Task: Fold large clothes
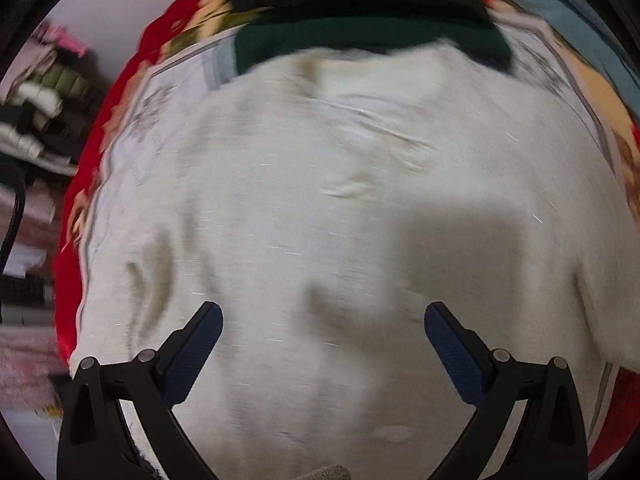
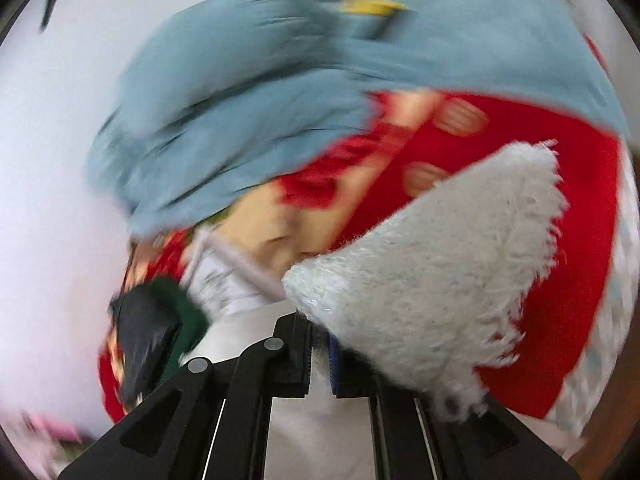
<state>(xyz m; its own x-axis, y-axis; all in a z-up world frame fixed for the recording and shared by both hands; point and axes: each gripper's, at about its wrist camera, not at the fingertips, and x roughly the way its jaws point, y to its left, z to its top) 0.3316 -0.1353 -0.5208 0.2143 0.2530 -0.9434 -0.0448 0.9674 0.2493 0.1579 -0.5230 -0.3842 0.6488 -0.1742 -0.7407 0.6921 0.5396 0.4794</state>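
Observation:
A large white fuzzy garment [image 1: 320,200] lies spread over a bed with a red floral cover [image 1: 120,92]. My left gripper [image 1: 323,312] is open just above the garment's near part, holding nothing. My right gripper [image 2: 319,344] is shut on the white garment: a fuzzy frayed-edged fold [image 2: 432,264] stands up from between the jaws and drapes to the right over the red cover [image 2: 560,264]. Both views are motion-blurred.
Dark green and black folded clothes [image 1: 360,32] lie at the bed's far end and also show in the right wrist view [image 2: 160,336]. A blue-grey garment [image 2: 260,112] is heaped on the bed. Stacked clothes [image 1: 40,104] fill shelves at left.

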